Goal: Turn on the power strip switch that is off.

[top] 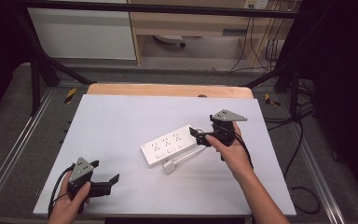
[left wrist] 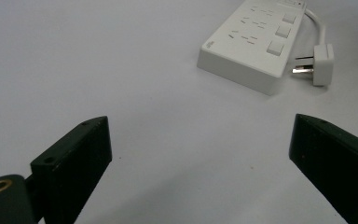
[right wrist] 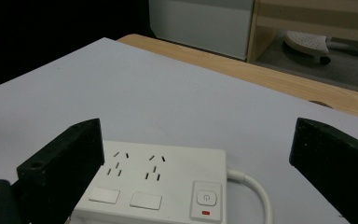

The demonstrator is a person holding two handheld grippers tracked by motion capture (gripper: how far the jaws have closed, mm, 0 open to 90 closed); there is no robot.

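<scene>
Both jaws of the right gripper [top: 200, 135] stand spread wide apart and clamp nothing; in the right gripper view they rise at either side of the frame with the cable end of the power strip [right wrist: 161, 189] low between them. The right hand [top: 233, 150] holds this gripper just beside the strip's right end, and from the high view it appears close to the strip, though contact cannot be confirmed. The left gripper [top: 107, 176] is likewise spread wide and empty, held by the left hand [top: 72, 203] near the front left corner of the table [top: 121, 116], well apart from the strip. The white power strip [top: 168, 145] lies flat near the table centre, set diagonally, with its sockets facing up. In the right gripper view, 2 socket groups, 2 blank rocker switches and 1 power button [right wrist: 207, 198] with a small red mark below it are visible on its top face. A white cable [right wrist: 256, 191] leaves the button end and curves back along the strip's near side. The white plug [left wrist: 323, 64] lies flat on the table just beside the strip, its metal prongs [left wrist: 303, 64] pointing toward the strip body without touching it.
</scene>
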